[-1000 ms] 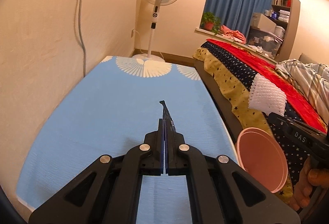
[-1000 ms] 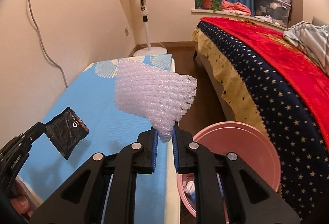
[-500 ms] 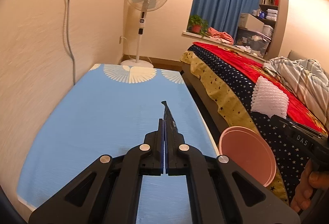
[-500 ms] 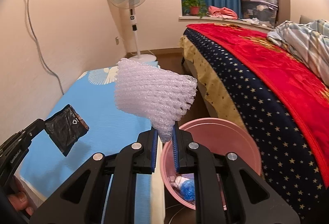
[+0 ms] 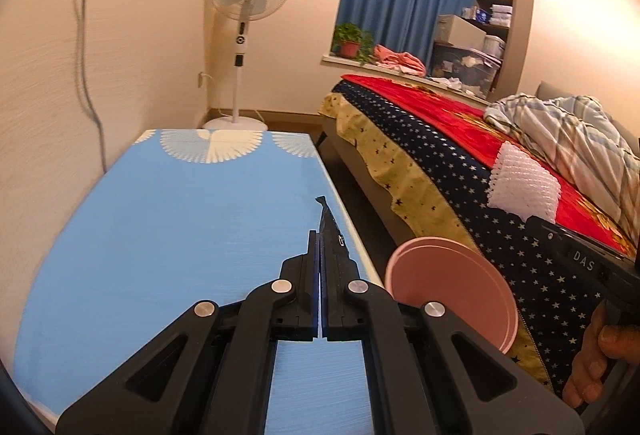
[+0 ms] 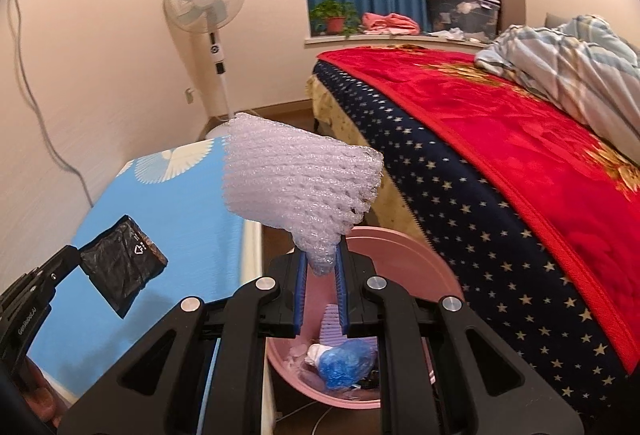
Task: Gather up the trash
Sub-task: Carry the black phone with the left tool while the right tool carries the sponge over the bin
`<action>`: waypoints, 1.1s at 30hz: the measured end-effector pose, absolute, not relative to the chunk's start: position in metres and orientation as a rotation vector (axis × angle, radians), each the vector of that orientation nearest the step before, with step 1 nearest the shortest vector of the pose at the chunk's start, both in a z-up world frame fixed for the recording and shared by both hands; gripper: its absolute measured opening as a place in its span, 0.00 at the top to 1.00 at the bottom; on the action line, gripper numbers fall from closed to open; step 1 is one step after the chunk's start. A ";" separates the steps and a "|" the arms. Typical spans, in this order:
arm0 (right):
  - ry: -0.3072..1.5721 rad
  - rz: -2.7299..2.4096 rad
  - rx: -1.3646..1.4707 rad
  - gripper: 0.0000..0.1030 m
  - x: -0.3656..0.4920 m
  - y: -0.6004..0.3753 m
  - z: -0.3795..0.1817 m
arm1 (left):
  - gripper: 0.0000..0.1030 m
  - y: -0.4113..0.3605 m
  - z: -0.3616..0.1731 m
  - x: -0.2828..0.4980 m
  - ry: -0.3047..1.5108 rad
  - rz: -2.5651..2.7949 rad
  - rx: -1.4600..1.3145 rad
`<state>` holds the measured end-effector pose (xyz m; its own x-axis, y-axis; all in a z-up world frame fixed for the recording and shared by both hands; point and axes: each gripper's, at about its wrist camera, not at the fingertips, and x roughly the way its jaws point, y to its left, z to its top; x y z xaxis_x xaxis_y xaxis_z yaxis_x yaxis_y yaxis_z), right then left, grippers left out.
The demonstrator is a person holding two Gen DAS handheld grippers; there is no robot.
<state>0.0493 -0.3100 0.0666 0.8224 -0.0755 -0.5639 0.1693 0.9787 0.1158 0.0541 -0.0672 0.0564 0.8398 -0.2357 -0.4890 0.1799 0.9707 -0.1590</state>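
My left gripper [image 5: 321, 235] is shut on a flat black wrapper [image 5: 330, 231], seen edge-on above the right edge of the blue table [image 5: 180, 227]. The right wrist view shows that wrapper [image 6: 120, 265] broadside at the left gripper's tip [image 6: 70, 255]. My right gripper [image 6: 322, 255] is shut on a white foam net sleeve [image 6: 296, 187], which fans upward. It hangs over the pink trash bin [image 6: 412, 255]. Inside the bin lie a blue bag [image 6: 346, 361] and white scraps. The left wrist view has the bin [image 5: 452, 287] to the right of my fingers and the sleeve [image 5: 524, 187] beyond it.
A bed with a red and star-patterned cover [image 6: 500, 163] runs along the right of the bin. A standing fan [image 5: 246, 35] stands past the table's far end. A cable [image 5: 86, 35] hangs down the left wall. A hand [image 5: 596, 359] grips the right tool.
Both grippers have swung to the right with their loads. The bin has come in under the right gripper, so its contents show. The left gripper now sits near the table's right edge.
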 end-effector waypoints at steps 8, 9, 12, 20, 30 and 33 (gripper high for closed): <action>0.590 -0.190 0.199 0.87 0.048 -0.335 0.059 | 1.00 -0.105 0.052 0.059 0.535 -0.281 -0.081; 0.590 -0.196 0.203 0.87 0.047 -0.338 0.058 | 1.00 -0.109 0.051 0.060 0.536 -0.286 -0.080; 0.589 -0.214 0.208 0.87 0.047 -0.343 0.056 | 1.00 -0.121 0.050 0.063 0.534 -0.307 -0.073; 0.589 -0.256 0.236 0.87 0.047 -0.360 0.051 | 1.00 -0.149 0.044 0.071 0.544 -0.344 -0.063; 0.602 -0.299 0.254 0.87 0.051 -0.367 0.042 | 1.00 -0.171 0.034 0.083 0.562 -0.376 -0.057; 0.610 -0.316 0.267 0.87 0.052 -0.373 0.038 | 1.00 -0.175 0.031 0.086 0.569 -0.380 -0.058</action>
<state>0.0524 -0.3728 0.0381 0.7744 -0.2104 -0.5967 0.3659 0.9183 0.1511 0.0861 -0.1750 0.0310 0.7750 -0.3665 -0.5148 0.3347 0.9291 -0.1576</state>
